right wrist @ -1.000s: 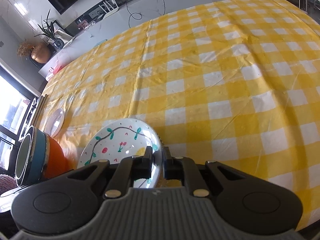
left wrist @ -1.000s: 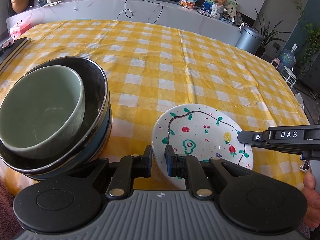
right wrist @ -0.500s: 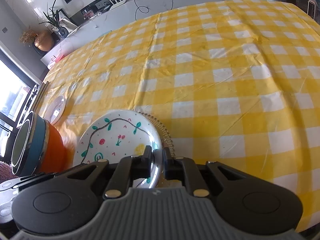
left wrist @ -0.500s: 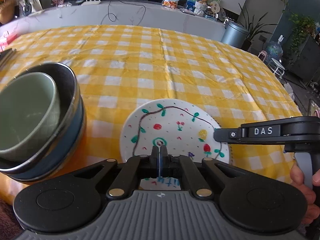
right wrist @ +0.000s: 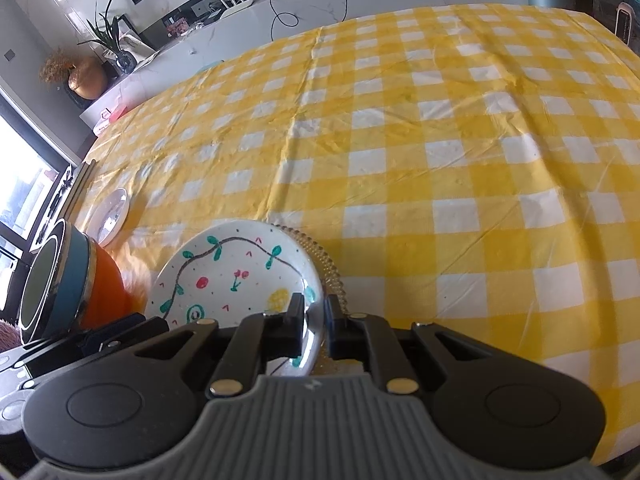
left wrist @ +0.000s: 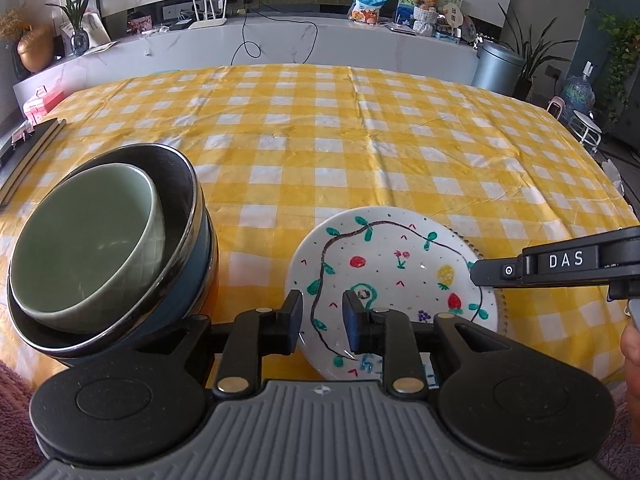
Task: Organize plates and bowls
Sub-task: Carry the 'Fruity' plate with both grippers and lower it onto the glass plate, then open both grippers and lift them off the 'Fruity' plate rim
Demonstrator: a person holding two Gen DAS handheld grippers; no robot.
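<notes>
A white hand-painted plate [left wrist: 384, 268] lies on a clear glass plate with a beaded rim [left wrist: 500, 308] near the table's front edge. My left gripper [left wrist: 322, 320] is open, its fingers above the painted plate's near rim. My right gripper [right wrist: 316, 322] is shut on the painted plate's [right wrist: 232, 272] right rim; the glass plate [right wrist: 332, 276] shows beneath. To the left stands a stack of bowls: a pale green bowl [left wrist: 84, 240] inside a dark metal-rimmed bowl [left wrist: 176, 184], over blue and orange bowls [right wrist: 104, 292].
The table wears a yellow-and-white checked cloth [left wrist: 340, 140]. A small white plate [right wrist: 108, 216] lies beyond the bowl stack at the left. Dark flat items [left wrist: 28, 148] lie at the far left edge. A counter with clutter runs behind the table.
My left gripper, shut on the painted plate's near rim half a second ago, has opened. My right gripper stays shut on the plate's right rim.
</notes>
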